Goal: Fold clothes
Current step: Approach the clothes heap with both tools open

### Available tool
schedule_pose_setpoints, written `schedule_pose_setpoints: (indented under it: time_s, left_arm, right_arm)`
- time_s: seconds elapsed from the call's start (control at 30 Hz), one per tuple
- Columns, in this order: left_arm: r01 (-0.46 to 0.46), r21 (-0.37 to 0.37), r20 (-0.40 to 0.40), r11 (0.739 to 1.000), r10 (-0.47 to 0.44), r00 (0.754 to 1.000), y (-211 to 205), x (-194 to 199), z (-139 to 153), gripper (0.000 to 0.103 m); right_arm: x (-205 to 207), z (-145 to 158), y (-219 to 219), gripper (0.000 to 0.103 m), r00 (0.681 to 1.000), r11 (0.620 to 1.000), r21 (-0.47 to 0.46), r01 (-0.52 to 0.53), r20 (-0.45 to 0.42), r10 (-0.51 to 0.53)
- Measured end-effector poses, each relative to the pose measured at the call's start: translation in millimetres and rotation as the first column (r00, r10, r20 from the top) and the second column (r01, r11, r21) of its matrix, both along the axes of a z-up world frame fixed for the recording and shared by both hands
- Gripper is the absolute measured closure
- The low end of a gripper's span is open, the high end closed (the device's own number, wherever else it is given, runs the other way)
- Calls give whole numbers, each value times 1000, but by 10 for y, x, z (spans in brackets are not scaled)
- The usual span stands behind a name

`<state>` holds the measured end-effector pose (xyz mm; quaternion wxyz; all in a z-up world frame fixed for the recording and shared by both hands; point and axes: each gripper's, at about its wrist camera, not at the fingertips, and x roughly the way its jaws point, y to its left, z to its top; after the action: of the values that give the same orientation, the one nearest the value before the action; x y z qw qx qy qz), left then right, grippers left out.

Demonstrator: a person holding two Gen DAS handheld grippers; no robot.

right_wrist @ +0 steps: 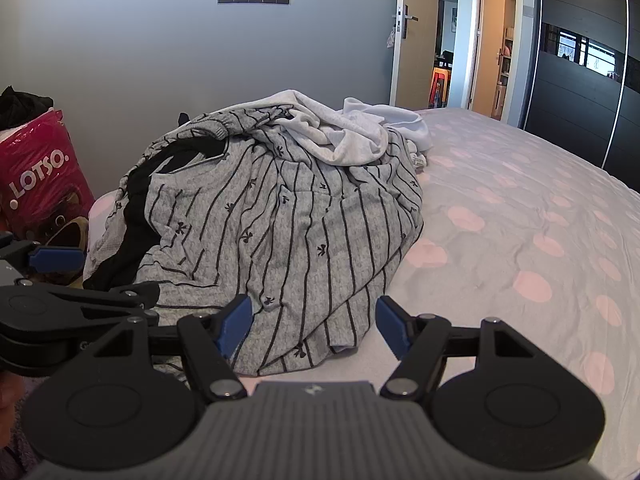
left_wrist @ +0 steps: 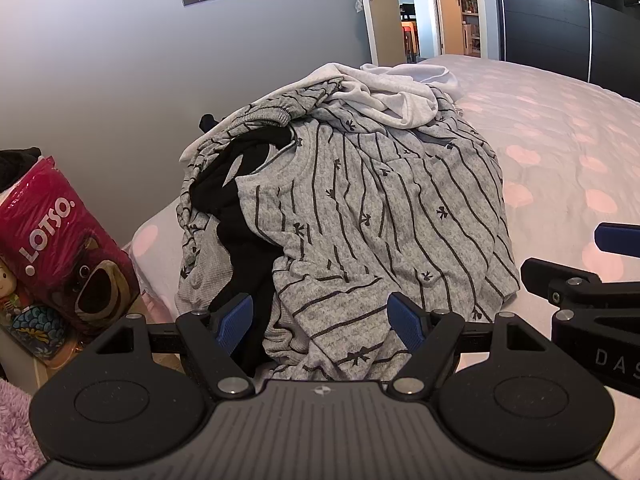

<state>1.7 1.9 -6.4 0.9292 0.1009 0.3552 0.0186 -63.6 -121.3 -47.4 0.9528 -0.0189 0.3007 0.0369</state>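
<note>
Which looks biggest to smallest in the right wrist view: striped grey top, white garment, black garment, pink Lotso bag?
1. Striped grey top, clearly largest.
2. White garment.
3. Pink Lotso bag, similar to the white one and partly cut off, so unsure.
4. Black garment, mostly buried.

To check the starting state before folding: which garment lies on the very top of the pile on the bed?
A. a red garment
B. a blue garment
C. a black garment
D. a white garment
D: the white garment is draped over the far top of the pile, above the grey striped garment; the black garment only peeks out at the side, partly covered by the striped one.
</note>
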Motion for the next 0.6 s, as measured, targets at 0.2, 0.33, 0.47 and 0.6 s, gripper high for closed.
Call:
schedule_pose_setpoints:
  time_s: [0.2, 0.33, 0.47, 0.6]
  left_arm:
    - [4, -1, -6, 1000, -4, 1000, 6, 3, -9, 30]
    - [6, -11, -8, 1000, -7, 1000, 15, -2, -9, 30]
    - [3, -14, -14, 1000, -4, 1000, 25, 11, -22, 30]
    - [-4, -40, -28, 999, 3, 1000, 77, 46, -56, 31]
  right_arm:
    - [-2, -5, 3, 32, 1000, 1000, -2, 0, -1, 0]
    - [-3, -11, 6, 32, 1000, 1000, -4, -1, -2, 1]
    - [0, -36, 8, 32, 1000, 1000, -5, -5, -4, 5]
    - [2, -60, 11, 32, 1000, 1000, -7, -8, -5, 8]
